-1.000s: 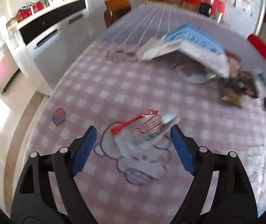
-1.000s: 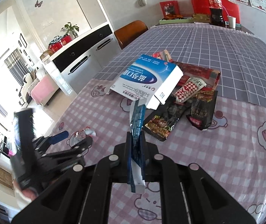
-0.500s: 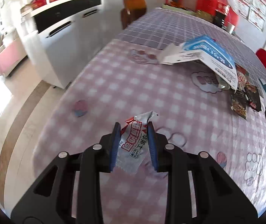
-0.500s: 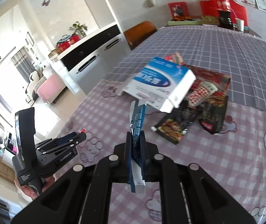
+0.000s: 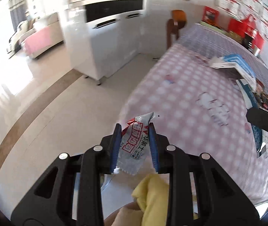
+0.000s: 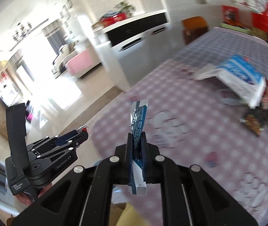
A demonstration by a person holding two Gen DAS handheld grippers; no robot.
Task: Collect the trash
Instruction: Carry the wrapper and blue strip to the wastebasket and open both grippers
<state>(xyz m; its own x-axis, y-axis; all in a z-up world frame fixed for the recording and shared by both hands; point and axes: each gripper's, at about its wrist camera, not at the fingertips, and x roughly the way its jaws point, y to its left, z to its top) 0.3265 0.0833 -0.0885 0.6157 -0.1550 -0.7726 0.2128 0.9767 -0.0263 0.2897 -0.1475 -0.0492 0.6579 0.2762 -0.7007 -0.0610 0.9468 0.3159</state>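
Observation:
My left gripper (image 5: pixel 135 131) is shut on a silver and red snack wrapper (image 5: pixel 134 146), held over the table's left edge with floor beneath. From the right wrist view the same left gripper (image 6: pixel 81 134) hangs off to the left past the table edge. My right gripper (image 6: pixel 135 137) is shut on a thin blue and white wrapper (image 6: pixel 138 131) that stands upright between its pads, above the pink checked tablecloth (image 6: pixel 190 141). That blue wrapper (image 5: pixel 254 113) also shows at the right of the left wrist view.
A blue and white medicine box (image 6: pixel 239 75) lies open further along the table, with dark snack packets (image 6: pixel 265 120) beside it. A white cabinet (image 5: pixel 111 37) and a wooden chair (image 5: pixel 177 24) stand beyond the table. Yellow fabric (image 5: pixel 152 197) lies below my left gripper.
My left gripper closed on the silver and red wrapper, lifted it off the cloth and carried it left past the table edge. My right gripper moved left too, still holding the blue wrapper.

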